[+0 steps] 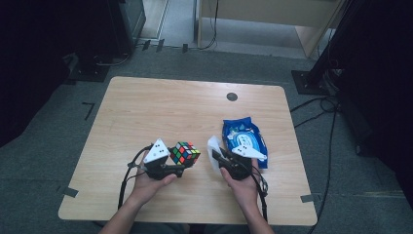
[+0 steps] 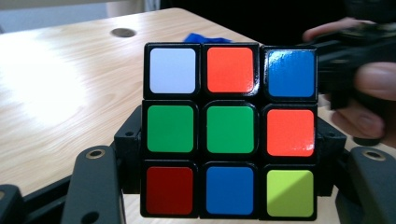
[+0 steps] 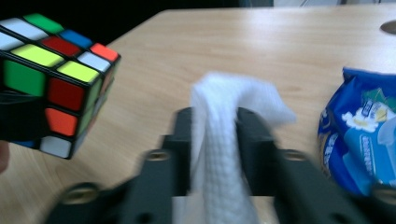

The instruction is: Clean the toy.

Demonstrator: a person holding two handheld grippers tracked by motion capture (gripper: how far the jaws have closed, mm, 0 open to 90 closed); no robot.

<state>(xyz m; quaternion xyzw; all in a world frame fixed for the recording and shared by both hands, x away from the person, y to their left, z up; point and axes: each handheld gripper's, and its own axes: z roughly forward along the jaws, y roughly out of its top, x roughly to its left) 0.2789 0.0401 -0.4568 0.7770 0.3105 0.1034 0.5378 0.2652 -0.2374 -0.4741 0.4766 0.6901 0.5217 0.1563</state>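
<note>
**Cube clamped, wipe pinched, about to meet**

From the high view I have the left gripper (image 1: 179,165) clenched on the puzzle cube (image 1: 185,152), held just above the table (image 1: 146,107), near its front edge. My right gripper (image 1: 217,157) sits just beside it, pinching a white wipe (image 1: 213,147); the blue wipe packet (image 1: 245,139) lies under and beyond that hand.

In the left gripper view the cube (image 2: 229,130) sits square between the jaws, which press its two side faces low down. The grip looks shallow, so I judge a firm sideways rub could twist a layer or lever the cube out.

In the right gripper view the jaws are closed on the wipe (image 3: 223,140), which stands folded and blurred. Little cloth pokes past the tips, so I risk scraping plastic on the cube (image 3: 53,79) instead of wiping.
</note>
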